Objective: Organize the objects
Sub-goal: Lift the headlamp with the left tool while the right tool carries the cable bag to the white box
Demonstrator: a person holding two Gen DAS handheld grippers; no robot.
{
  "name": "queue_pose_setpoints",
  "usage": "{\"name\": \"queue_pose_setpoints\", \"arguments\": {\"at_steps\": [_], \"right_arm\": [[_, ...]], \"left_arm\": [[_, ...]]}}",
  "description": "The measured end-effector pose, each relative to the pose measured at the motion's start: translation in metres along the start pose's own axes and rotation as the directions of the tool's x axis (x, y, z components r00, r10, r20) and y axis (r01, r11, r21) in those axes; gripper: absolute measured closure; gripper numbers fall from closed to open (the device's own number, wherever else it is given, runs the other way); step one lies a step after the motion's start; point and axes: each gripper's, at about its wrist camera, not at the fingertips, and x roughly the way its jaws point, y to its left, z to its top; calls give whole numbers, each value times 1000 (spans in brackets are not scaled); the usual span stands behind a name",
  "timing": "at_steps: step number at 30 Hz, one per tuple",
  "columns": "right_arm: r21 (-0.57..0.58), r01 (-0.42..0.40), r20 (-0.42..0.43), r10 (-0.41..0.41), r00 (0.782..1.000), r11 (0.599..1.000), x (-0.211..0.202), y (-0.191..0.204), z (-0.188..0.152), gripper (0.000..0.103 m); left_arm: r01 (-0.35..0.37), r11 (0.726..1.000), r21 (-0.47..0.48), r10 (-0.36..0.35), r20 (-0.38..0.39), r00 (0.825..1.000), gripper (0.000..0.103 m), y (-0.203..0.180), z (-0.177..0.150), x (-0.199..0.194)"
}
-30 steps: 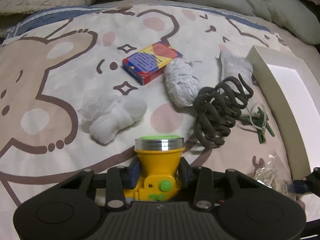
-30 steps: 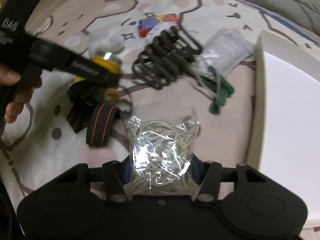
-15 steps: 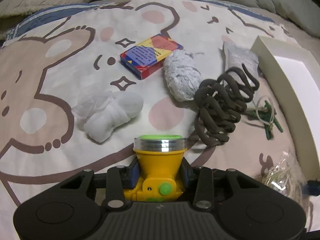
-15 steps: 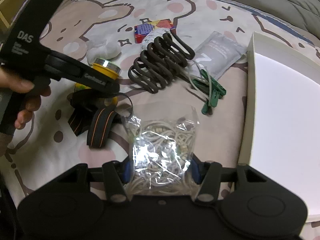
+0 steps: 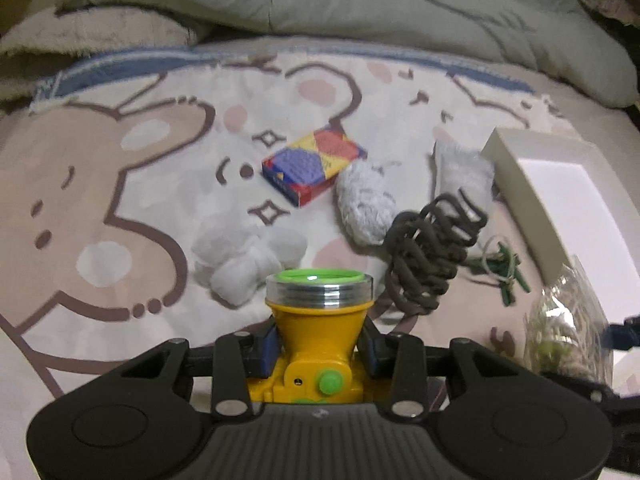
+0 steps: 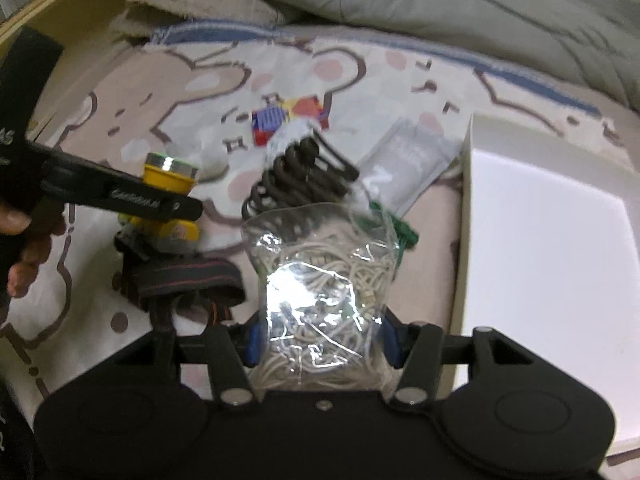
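My left gripper (image 5: 320,350) is shut on a yellow headlamp (image 5: 320,320) with a green rim, held above the bedsheet. In the right wrist view the headlamp (image 6: 170,170) hangs from that gripper with its dark strap (image 6: 188,280) dangling. My right gripper (image 6: 320,344) is shut on a clear bag of white cords (image 6: 324,280), lifted off the bed. The same bag (image 5: 568,320) shows at the right edge of the left wrist view. A white open box (image 6: 552,260) lies to the right.
On the bear-print sheet lie a red and blue card box (image 5: 314,168), a white cloth bundle (image 5: 248,260), a grey cloth roll (image 5: 364,208), a dark coiled cord (image 5: 432,248), green clips (image 5: 504,272) and a grey pouch (image 6: 412,160). A grey quilt (image 5: 360,0) lies behind.
Both grippers have risen with their loads. The headlamp's strap has come up off the sheet, and the views now tilt up to show more of the quilt.
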Motion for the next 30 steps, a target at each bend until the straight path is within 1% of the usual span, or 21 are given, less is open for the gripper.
{"name": "queue_pose_setpoints", "arguments": {"at_steps": [6, 15, 17, 23, 27, 30], "right_arm": [[6, 31, 73, -32, 997, 999, -14, 1, 6, 47], [53, 39, 158, -47, 986, 998, -38, 4, 11, 47], [61, 43, 175, -53, 983, 997, -43, 6, 12, 47], [100, 37, 215, -58, 975, 994, -57, 7, 14, 47], [129, 42, 241, -73, 968, 991, -66, 11, 14, 47], [123, 42, 253, -73, 965, 991, -72, 15, 15, 47]], "left_arm": [[17, 1000, 14, -18, 85, 996, 62, 0, -6, -36], [23, 1000, 12, -25, 172, 985, 62, 2, -19, -82], [26, 1000, 4, -27, 187, 982, 62, 4, -22, -89], [1, 1000, 3, -2, 250, 968, 62, 6, -30, -109], [11, 1000, -9, -8, 270, 963, 62, 8, -33, -119], [13, 1000, -10, -10, 280, 960, 62, 9, -35, -124]]}}
